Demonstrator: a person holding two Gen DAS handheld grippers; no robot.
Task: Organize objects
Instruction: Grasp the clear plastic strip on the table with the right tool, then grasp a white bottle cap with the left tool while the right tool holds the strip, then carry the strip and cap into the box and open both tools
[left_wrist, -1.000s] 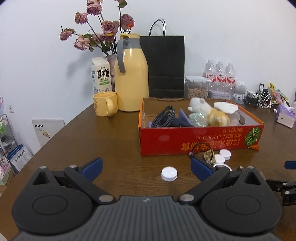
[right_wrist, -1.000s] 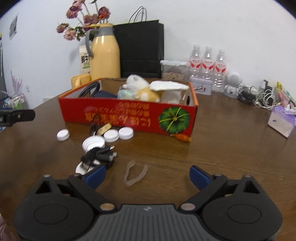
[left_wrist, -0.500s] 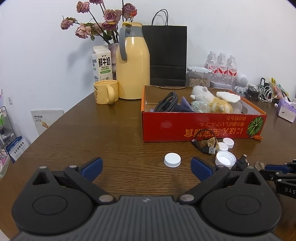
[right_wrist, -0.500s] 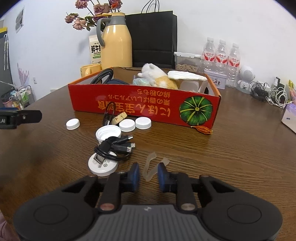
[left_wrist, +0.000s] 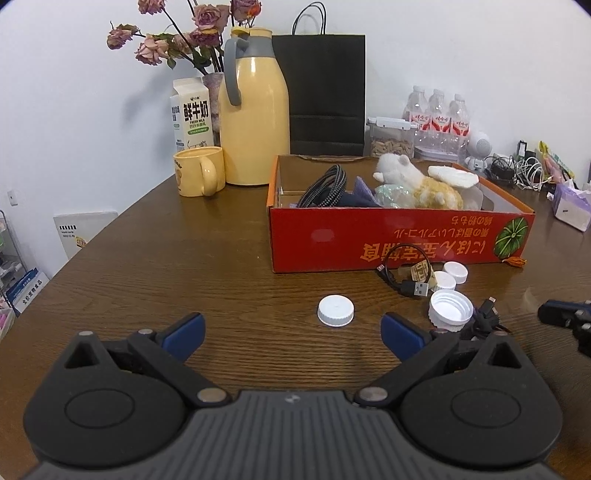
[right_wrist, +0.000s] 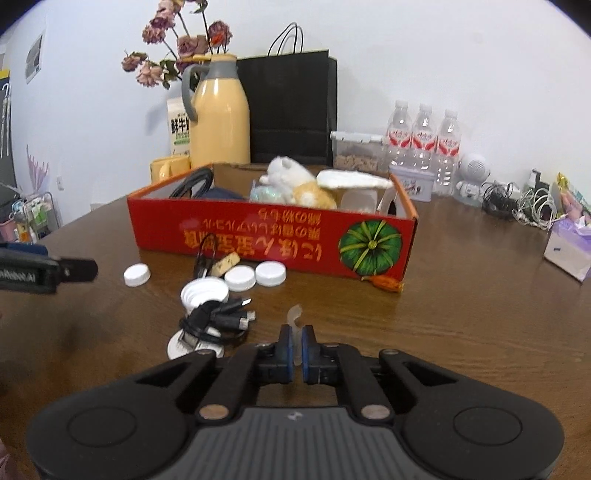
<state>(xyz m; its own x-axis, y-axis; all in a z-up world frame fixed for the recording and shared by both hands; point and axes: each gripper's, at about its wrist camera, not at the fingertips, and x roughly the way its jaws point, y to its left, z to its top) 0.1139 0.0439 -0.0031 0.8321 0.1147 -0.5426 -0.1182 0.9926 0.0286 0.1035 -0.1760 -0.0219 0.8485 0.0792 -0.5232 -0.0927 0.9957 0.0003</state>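
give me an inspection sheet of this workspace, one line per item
surface: brown wooden table, no spills seen
job's things: red box part filled; translucent band pinched in right gripper
clutter: white caps and a cork loose before the box
grippers: right gripper shut on the band, jaws just closed; left gripper open, empty
cables: black cable bundle on the table; braided cable in box
surroundings: yellow jug, mug, milk carton, black bag, water bottles by the wall

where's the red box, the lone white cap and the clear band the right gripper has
red box (left_wrist: 332, 240), left wrist view, its bare front wall
lone white cap (left_wrist: 335, 310), left wrist view, the top face
clear band (right_wrist: 295, 315), right wrist view, the loop sticking out past the pads
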